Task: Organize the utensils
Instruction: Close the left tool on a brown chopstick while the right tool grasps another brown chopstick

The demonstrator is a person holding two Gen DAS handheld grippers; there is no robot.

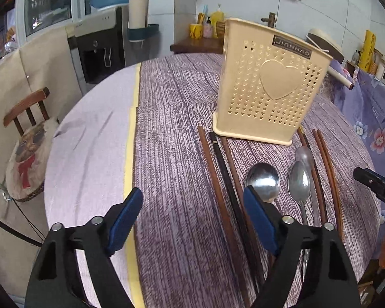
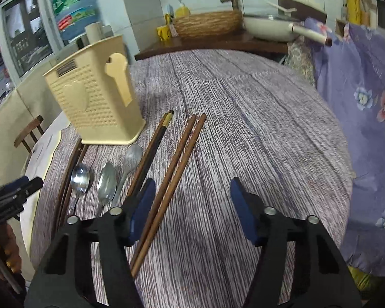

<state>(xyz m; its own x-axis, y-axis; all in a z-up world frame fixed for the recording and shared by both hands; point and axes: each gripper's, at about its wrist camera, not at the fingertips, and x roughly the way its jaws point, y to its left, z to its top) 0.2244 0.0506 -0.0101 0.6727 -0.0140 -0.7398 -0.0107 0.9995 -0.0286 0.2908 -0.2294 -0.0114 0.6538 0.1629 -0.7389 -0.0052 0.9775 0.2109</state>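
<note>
You have not yet loaded the cream utensil holder at upper centre: chopsticks and three spoons lie on the cloth below it, and your left gripper and right gripper are spread wide, holding nothing.

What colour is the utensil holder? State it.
Cream, with heart-shaped perforations: utensil holder, clearest in the left wrist view.

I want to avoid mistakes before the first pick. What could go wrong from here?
1. The three metal spoons lie close together between chopsticks, so the open left gripper may catch two.
2. The brown chopstick pair touches; the open right gripper may roll one away.
3. The tall beige utensil holder could tip if bumped.
</note>
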